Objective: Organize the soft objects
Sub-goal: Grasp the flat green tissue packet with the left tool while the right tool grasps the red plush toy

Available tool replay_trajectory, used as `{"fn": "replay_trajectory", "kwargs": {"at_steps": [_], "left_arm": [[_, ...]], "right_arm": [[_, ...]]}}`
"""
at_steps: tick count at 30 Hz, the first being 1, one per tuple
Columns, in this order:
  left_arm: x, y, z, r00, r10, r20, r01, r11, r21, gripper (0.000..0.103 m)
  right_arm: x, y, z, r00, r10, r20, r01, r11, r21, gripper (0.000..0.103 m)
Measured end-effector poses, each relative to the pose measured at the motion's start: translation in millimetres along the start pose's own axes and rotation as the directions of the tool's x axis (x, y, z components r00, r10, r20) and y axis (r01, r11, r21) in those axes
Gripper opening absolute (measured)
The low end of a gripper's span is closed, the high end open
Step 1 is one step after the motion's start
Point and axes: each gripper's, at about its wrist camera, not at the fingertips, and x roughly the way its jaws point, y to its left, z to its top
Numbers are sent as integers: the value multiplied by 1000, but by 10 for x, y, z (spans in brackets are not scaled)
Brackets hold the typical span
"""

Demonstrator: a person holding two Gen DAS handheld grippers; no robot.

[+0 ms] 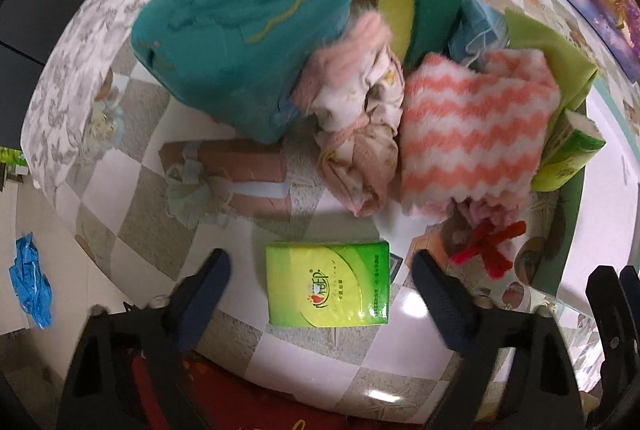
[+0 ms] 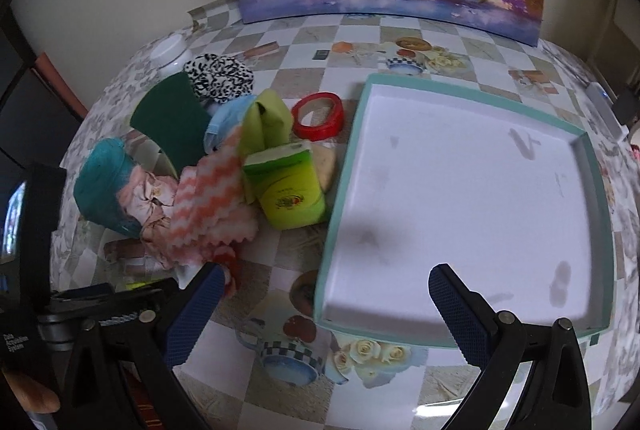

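A: Left gripper (image 1: 320,270)? Spread wide, straddling green tissue pack (image 1: 328,286), lower centre; no contact.
B: Right gripper (image 2: 324,290)? Spread, holding nothing, bottom centre over teal tray (image 2: 340,186) edge; soft pile (image 2: 208,198) left.

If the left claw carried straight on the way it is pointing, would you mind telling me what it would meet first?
Most likely the green tissue pack, which lies flat on the table between the open fingers of the left claw. Beyond it sits the pile of cloths, though depth is hard to judge through the fisheye.
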Motion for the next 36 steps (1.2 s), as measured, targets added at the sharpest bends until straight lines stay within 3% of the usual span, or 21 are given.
{"fn": "replay_trajectory", "kwargs": {"at_steps": [4, 10, 21, 23, 30, 36], "left_arm": [[78, 19, -38, 999, -23, -28, 23, 1000, 1, 64], [92, 223, -56, 999, -45, 8, 45, 998, -51, 64], [39, 736, 63, 994, -72, 84, 88, 973, -211, 64], [62, 805, 87, 994, -74, 85, 91, 971, -222, 64], [41, 838, 62, 993, -88, 73, 102, 969, -224, 64], [78, 752, 56, 994, -85, 66, 98, 970, -221, 64]], "right_arm": [[16, 73, 4, 1000, 13, 7, -13, 1000, -18, 103], [89, 200, 3, 999, 42, 4, -42, 998, -48, 100], [329, 510, -28, 995, 88, -51, -94, 986, -135, 70], [384, 542, -31, 994, 87, -66, -96, 985, -141, 68], [582, 634, -46, 986, 106, -129, -123, 983, -133, 47], [707, 670, -49, 982, 99, -160, -120, 985, -127, 40]]}}
